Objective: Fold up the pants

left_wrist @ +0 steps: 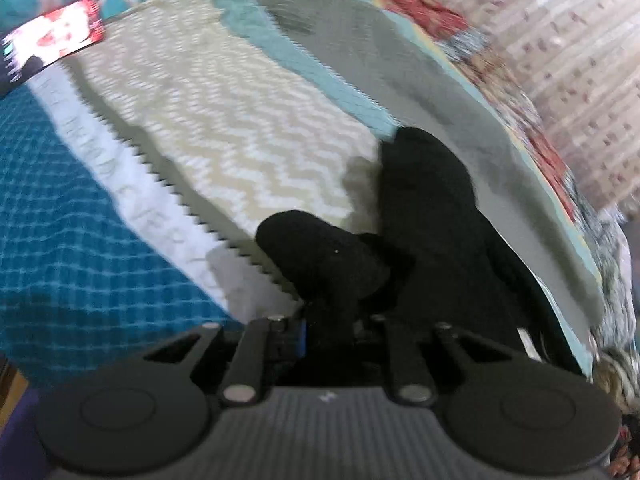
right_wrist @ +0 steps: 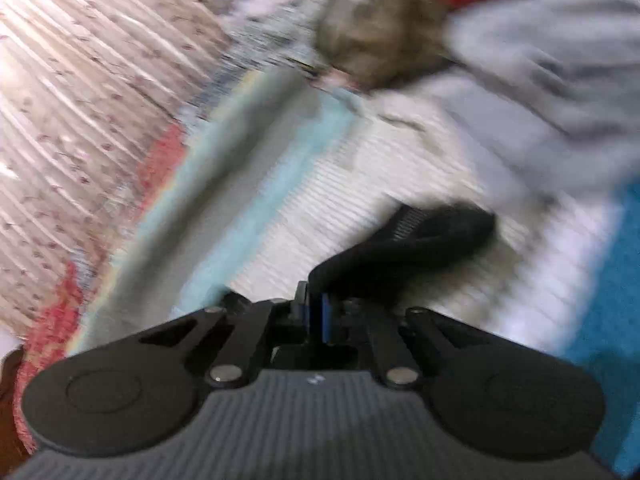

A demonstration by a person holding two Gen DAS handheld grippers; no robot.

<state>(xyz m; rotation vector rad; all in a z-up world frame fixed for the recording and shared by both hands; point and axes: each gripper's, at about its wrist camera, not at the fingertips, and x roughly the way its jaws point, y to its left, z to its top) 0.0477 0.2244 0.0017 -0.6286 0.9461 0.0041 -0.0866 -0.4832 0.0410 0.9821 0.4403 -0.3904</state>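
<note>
The pants [left_wrist: 224,120] are a pale fabric with a cream zigzag pattern, a white band along one edge and teal and grey bands along the other. They lie spread on a bed. In the blurred left wrist view my left gripper [left_wrist: 346,188] points down onto them. Its black fingers [left_wrist: 320,256] meet low down with a small fold of the cream fabric pinched between them. In the right wrist view the pants [right_wrist: 360,184] run under my right gripper [right_wrist: 472,224], which is shut and leans to the right. Through the blur I see nothing between its fingers.
A teal blue bedspread [left_wrist: 80,248] lies under the pants. A patchwork quilt [left_wrist: 532,132] and a pale ribbed cover [right_wrist: 72,100] border them. A crumpled grey cloth [right_wrist: 540,80], a brown furry thing [right_wrist: 380,28] and a red-and-white patterned item [left_wrist: 60,36] lie nearby.
</note>
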